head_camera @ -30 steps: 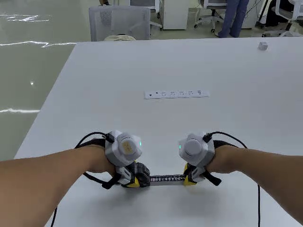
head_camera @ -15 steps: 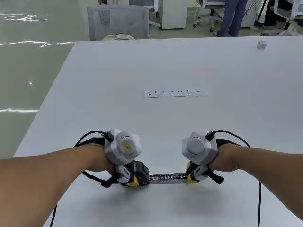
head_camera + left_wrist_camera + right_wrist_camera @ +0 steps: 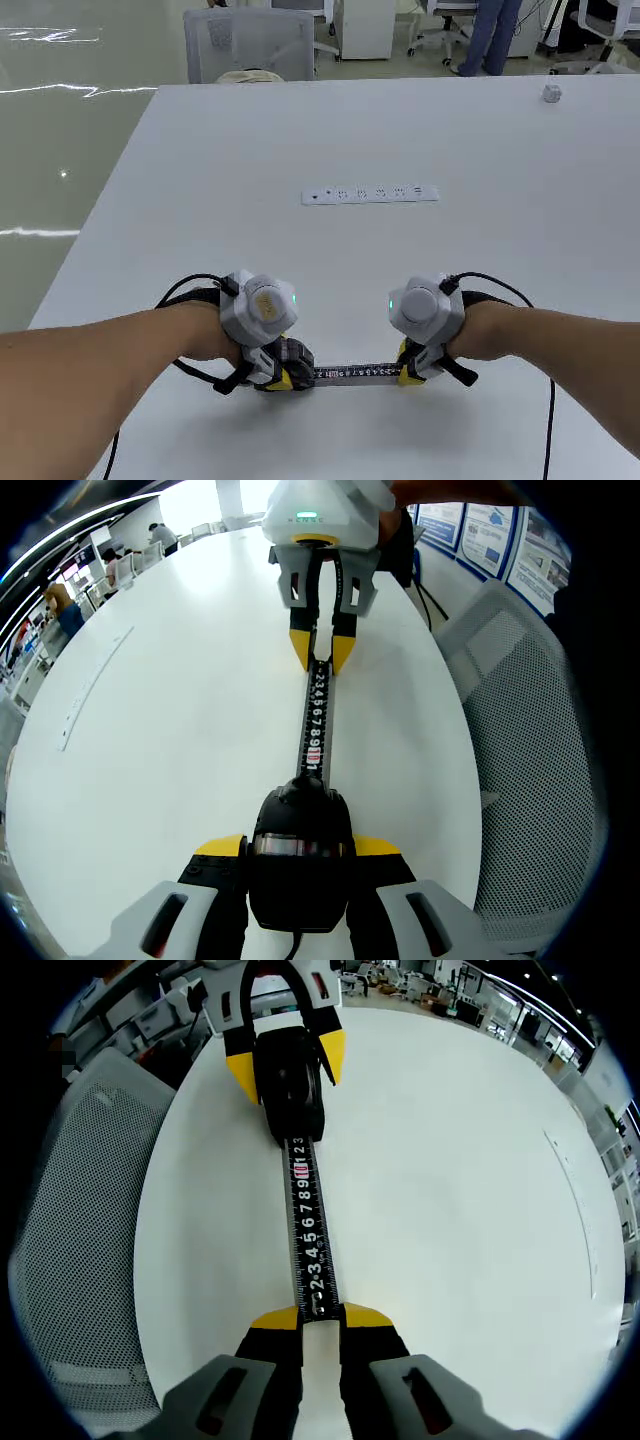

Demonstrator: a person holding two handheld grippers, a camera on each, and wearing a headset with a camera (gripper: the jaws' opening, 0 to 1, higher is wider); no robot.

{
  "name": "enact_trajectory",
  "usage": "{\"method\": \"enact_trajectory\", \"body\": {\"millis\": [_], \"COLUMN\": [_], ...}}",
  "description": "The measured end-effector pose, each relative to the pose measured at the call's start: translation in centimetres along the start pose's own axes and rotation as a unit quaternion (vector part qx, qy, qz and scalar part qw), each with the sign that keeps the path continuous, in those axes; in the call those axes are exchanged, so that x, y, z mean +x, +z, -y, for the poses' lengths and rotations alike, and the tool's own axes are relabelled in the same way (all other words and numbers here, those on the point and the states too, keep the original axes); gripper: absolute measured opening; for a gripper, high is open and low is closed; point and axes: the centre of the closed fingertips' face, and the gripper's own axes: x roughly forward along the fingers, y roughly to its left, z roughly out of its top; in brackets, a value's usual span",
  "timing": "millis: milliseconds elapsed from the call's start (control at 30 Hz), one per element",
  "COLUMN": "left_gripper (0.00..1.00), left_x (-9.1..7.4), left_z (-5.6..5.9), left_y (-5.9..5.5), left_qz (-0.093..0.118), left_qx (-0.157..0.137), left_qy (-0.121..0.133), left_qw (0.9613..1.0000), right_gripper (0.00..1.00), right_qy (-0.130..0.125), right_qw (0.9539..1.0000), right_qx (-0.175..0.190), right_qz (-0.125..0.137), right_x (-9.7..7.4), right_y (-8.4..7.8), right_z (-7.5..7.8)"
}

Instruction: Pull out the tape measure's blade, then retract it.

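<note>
The tape measure's black case sits between the yellow-tipped jaws of my left gripper, which is shut on it. Its blade runs out across the white table to my right gripper, whose jaws are shut on the blade's end. From the right gripper view, the blade leads from my right gripper to the case, numbers up to about 13 showing. In the head view the left gripper and right gripper stand near the table's front edge with the blade between them.
A white power strip lies mid-table, far from the grippers. A small pale object rests at the far right. A grey mesh chair stands behind the table's far edge; another mesh chair is beside the front edge. Black cables trail from both grippers.
My right gripper has drawn slightly to the right, and a little more blade shows between the grippers. The left gripper holds the case about where it was.
</note>
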Motion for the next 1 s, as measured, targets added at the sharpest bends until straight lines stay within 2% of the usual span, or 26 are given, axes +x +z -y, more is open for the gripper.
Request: {"method": "enact_trajectory", "body": {"millis": [1000], "left_gripper": [0.35], "left_x": [0.0], "left_z": [-0.1], "left_y": [0.0], "left_qz": [0.002], "left_qx": [-0.003], "left_qy": [0.001], "left_qw": [1.0000], "right_gripper": [0.12], "right_qy": [-0.003], "right_qw": [0.9999], "right_qx": [0.013], "right_qz": [0.001], "right_x": [-0.6], "right_y": [-1.7], "right_z": [0.2]}}
